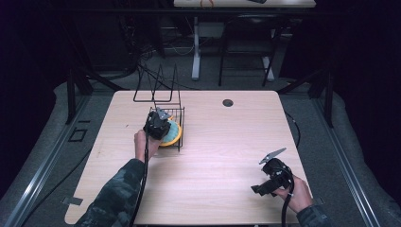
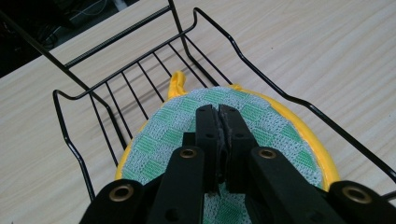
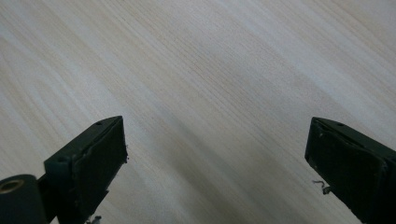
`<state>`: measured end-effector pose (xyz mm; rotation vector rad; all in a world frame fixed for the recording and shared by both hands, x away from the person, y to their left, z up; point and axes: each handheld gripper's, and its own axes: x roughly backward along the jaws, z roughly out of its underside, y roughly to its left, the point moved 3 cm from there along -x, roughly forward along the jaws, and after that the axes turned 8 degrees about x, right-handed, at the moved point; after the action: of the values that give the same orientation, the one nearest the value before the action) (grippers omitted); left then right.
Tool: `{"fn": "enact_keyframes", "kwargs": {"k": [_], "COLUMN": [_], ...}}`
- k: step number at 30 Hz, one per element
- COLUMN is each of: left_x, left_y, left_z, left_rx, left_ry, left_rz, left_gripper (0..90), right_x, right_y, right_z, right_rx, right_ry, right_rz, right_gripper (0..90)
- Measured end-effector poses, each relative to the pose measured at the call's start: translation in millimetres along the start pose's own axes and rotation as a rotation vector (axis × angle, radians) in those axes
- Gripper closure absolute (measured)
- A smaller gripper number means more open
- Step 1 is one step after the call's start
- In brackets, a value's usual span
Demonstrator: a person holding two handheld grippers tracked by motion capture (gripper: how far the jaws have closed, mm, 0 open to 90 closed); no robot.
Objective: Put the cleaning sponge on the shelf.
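Observation:
A round pot holder (image 1: 174, 134), green-checked with a yellow rim (image 2: 177, 121), lies against the front of a black wire rack (image 1: 181, 118) left of the table's middle. My left gripper (image 1: 160, 127) hovers right over it. In the left gripper view, its jaws (image 2: 222, 114) are pressed together above the cloth's face, and I see nothing caught between them. The rack's wires (image 2: 116, 39) rise beyond the cloth. Near the front right corner, my right gripper (image 1: 259, 189) is held low over bare wood, open (image 3: 215, 154) with nothing between the jaws.
The light wooden table (image 1: 222, 142) has a small round hole (image 1: 228, 102) near its far edge. The rack's tall wire frame (image 1: 161, 85) stands up at the back. Dark floor, table legs and cables lie beyond.

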<state>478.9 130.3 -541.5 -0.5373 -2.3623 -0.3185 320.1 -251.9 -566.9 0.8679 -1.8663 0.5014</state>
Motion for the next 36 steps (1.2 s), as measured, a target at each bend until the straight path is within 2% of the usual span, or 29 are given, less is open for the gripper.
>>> {"fn": "enact_keyframes", "kwargs": {"k": [4,11,12,13,16,18,19,21,25,36], "left_x": [0.9,8.9,11.1,14.8,18.7,22.9,22.9,22.0,23.7,56.6], "left_y": [0.8,0.1,0.1,-0.4,0.2,2.9,2.9,3.3,3.9,3.6], "left_z": [-1.0,-3.7,-3.7,-2.8,-1.1,1.7,1.7,7.6,12.5,26.8], "left_rx": [0.01,0.025,0.029,0.034,0.039,0.042,0.042,0.067,0.077,0.076], "left_ry": [0.006,-0.004,-0.005,-0.006,-0.024,-0.042,-0.042,-0.036,-0.029,-0.045], "left_rz": [0.003,-0.009,-0.002,0.005,0.016,0.013,0.013,0.027,0.038,0.048], "left_gripper": [76.9,42.4,42.4,33.4,25.2,22.2,20.3,17.4,15.4,8.7], "right_x": [0.3,2.1,2.1,2.6,2.6,2.9,2.9,2.5,2.4,3.5], "right_y": [0.1,-0.9,-0.9,-0.4,0.4,1.0,1.0,1.2,0.6,0.0], "right_z": [-0.1,1.0,1.0,1.3,1.2,0.8,0.8,0.9,1.2,1.2], "right_rx": [-0.003,-0.006,-0.006,-0.006,-0.004,-0.002,-0.002,-0.004,-0.001,-0.004], "right_ry": [-0.003,-0.005,-0.005,-0.003,-0.009,-0.011,-0.011,-0.01,-0.016,-0.019], "right_rz": [0.001,0.007,0.007,0.006,0.01,0.008,0.008,0.008,0.009,0.009], "right_gripper": [4.8,4.8,4.8,4.8,4.8,4.7,4.7,4.7,4.7,4.3]}}
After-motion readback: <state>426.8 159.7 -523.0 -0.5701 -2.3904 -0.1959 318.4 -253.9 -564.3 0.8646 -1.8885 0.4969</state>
